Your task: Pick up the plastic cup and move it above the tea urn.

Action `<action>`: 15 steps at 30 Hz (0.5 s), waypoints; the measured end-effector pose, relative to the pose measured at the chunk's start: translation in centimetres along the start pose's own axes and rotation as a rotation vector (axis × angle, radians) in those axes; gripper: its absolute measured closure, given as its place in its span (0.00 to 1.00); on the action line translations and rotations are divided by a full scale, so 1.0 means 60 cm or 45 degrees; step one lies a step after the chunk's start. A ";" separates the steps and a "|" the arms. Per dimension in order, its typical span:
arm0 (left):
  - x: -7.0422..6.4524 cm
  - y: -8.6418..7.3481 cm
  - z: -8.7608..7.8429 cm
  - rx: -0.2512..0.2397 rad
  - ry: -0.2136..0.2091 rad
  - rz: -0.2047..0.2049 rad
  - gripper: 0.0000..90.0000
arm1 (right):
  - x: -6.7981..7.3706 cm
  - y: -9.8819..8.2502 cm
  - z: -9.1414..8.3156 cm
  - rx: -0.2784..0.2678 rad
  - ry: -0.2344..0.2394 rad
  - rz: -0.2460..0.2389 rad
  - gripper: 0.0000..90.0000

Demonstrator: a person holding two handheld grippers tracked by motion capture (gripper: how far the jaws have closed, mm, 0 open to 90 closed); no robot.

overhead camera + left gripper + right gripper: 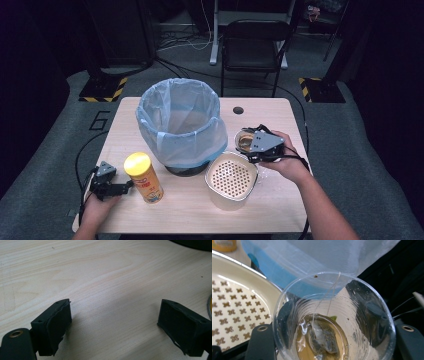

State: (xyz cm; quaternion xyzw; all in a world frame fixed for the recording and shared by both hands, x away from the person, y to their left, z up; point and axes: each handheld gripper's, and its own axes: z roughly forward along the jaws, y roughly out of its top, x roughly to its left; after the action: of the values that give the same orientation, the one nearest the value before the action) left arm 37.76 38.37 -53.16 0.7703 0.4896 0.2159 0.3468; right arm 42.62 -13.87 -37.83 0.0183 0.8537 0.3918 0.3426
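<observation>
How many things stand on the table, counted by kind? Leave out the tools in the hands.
Lined bin: 1
Yellow-lidded can: 1
Cream perforated container: 1
Clear cup with a tea bag: 1
Total: 4

One blue-lined waste bin (178,125), one yellow-lidded snack canister (143,177), one cream perforated container (231,180), one clear plastic cup (334,320), one teabag (322,336).

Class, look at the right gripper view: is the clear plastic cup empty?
No. The clear plastic cup, gripped by the right tongs, holds a used tea bag lying in brownish liquid at its bottom.
</observation>
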 end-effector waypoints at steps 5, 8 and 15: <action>0.000 0.000 0.000 0.000 0.000 0.000 0.12 | 0.014 0.008 0.005 0.035 -0.027 -0.102 0.38; 0.000 0.000 0.000 0.000 0.000 0.000 0.13 | 0.016 0.010 0.008 0.035 -0.031 -0.114 0.38; 0.000 0.000 0.000 0.000 0.000 0.000 0.12 | 0.029 0.022 -0.001 0.039 -0.105 -0.185 0.38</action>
State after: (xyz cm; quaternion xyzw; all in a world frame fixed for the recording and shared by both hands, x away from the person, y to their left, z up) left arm 37.76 38.37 -53.16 0.7703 0.4896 0.2159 0.3469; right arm 40.92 -12.44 -37.90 -0.0224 0.8438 0.3518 0.4045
